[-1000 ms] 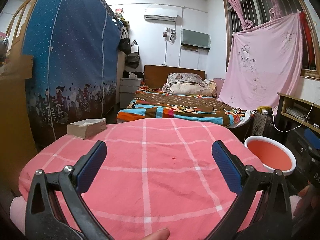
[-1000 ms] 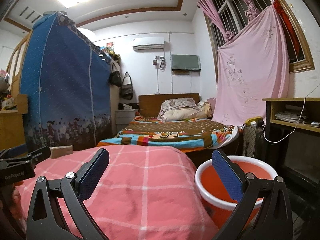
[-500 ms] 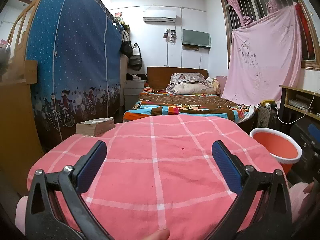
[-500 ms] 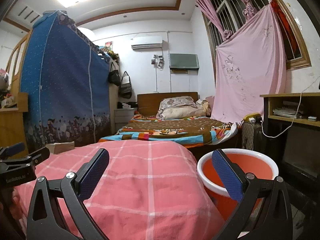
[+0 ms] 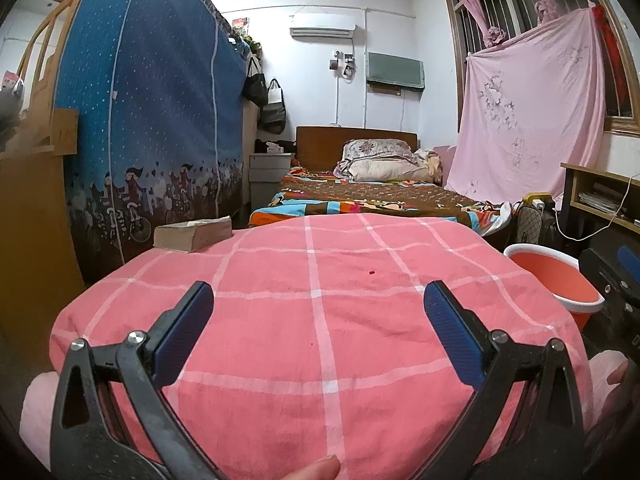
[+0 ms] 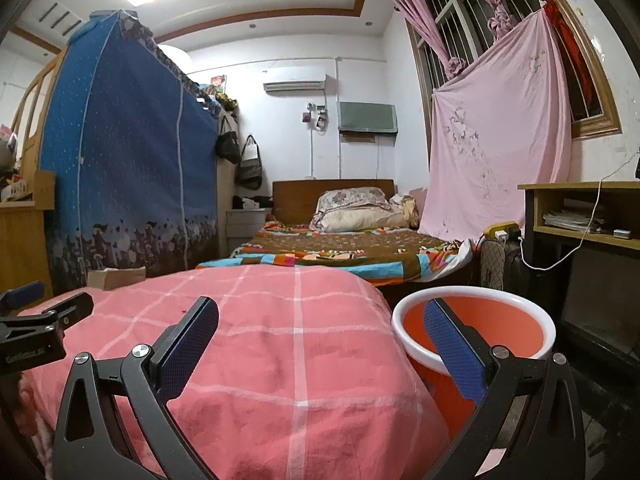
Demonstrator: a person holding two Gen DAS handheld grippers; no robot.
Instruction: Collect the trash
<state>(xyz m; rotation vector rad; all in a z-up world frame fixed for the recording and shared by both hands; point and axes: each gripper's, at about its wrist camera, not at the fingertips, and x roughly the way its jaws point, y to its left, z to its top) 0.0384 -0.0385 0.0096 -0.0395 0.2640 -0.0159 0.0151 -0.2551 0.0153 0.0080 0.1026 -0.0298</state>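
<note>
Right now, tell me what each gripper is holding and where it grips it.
Nothing is held. The left gripper and the right gripper are both open, fingers spread wide over the pink checked cloth with nothing between them.

We see an orange bucket with a white rim standing upright on the floor, open and seemingly empty, just right of the pink checked cloth.

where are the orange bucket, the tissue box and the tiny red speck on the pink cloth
orange bucket (image 6: 476, 322): right wrist view, on its inner back wall.
tissue box (image 5: 192, 234): left wrist view, on its front side face.
tiny red speck (image 5: 372, 272): left wrist view, on the speck itself, mid-cloth.
</note>
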